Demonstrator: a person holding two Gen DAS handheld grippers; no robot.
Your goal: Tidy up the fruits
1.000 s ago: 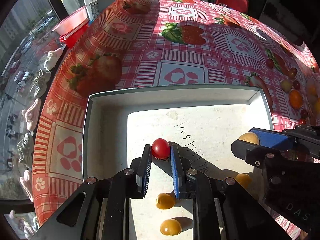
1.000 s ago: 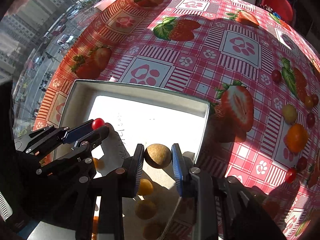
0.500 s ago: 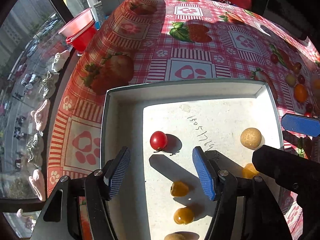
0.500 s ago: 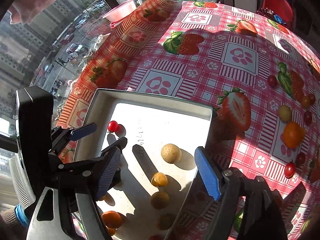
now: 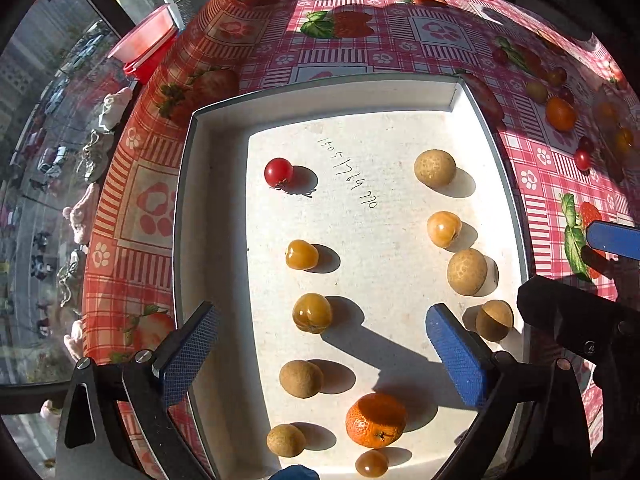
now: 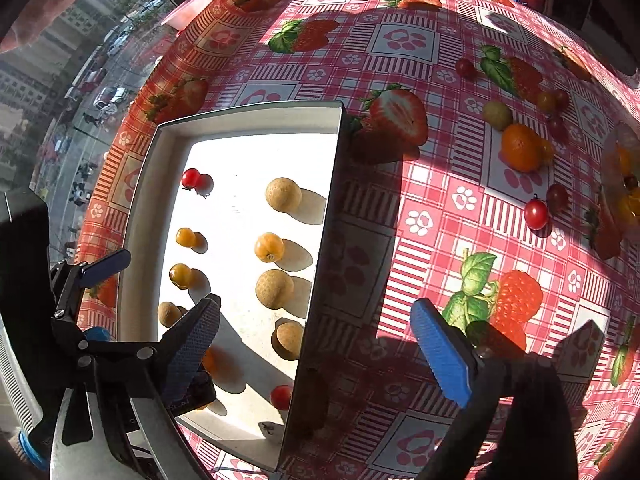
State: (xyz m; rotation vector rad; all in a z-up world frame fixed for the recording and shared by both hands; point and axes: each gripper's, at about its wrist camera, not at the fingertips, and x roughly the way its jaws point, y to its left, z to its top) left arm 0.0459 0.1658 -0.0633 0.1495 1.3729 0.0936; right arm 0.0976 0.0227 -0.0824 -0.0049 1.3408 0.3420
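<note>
Left tool (image 5: 318, 354) jaws have just been opening, nothing between them — small red cherry tomato (image 5: 278, 171) sits free at the far left of the shallow white cardboard tray (image 5: 182, 216), heading a neat column, so sorting by rows. Right tool (image 6: 316, 354) likewise just spread, empty — round tan longan (image 6: 283, 194) rests far right, ahead and left of it.

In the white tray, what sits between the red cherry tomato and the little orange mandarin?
In the left wrist view, two yellow cherry tomatoes lie between the red cherry tomato and the mandarin, on the white tray.
</note>
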